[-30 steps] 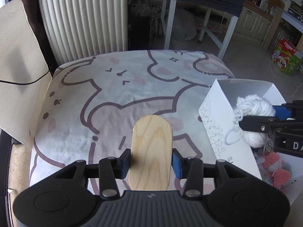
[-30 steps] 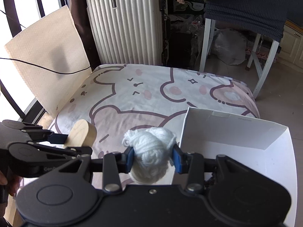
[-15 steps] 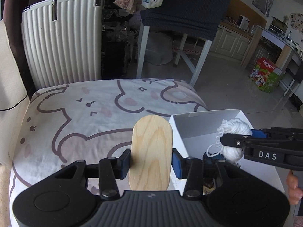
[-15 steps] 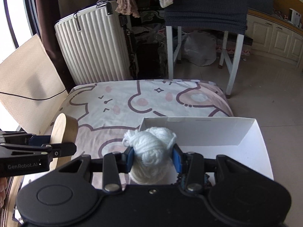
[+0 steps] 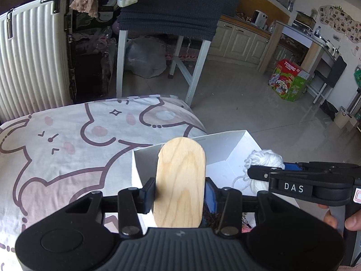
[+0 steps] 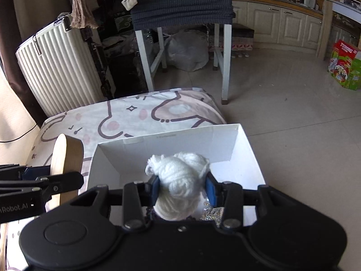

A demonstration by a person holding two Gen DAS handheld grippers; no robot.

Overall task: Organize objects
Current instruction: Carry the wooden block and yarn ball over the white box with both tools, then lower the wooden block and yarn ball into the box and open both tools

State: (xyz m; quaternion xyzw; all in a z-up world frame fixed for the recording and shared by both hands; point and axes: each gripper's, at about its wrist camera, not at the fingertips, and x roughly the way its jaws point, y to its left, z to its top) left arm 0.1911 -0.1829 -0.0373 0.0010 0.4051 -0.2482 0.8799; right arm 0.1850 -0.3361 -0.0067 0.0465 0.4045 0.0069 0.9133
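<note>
Left tongs (image 5: 179, 192): pinching an oval wooden block (image 5: 180, 181), upright, over the white box's (image 6: 246, 149) left wall. Right tongs (image 6: 182, 188): pinching a white yarn ball (image 6: 180, 176) above the box interior. Box rests on cartoon-print bedsheet (image 5: 67, 149).

White ribbed suitcase (image 5: 29, 61) stands beside a dark-draped table (image 5: 178, 6).
</note>
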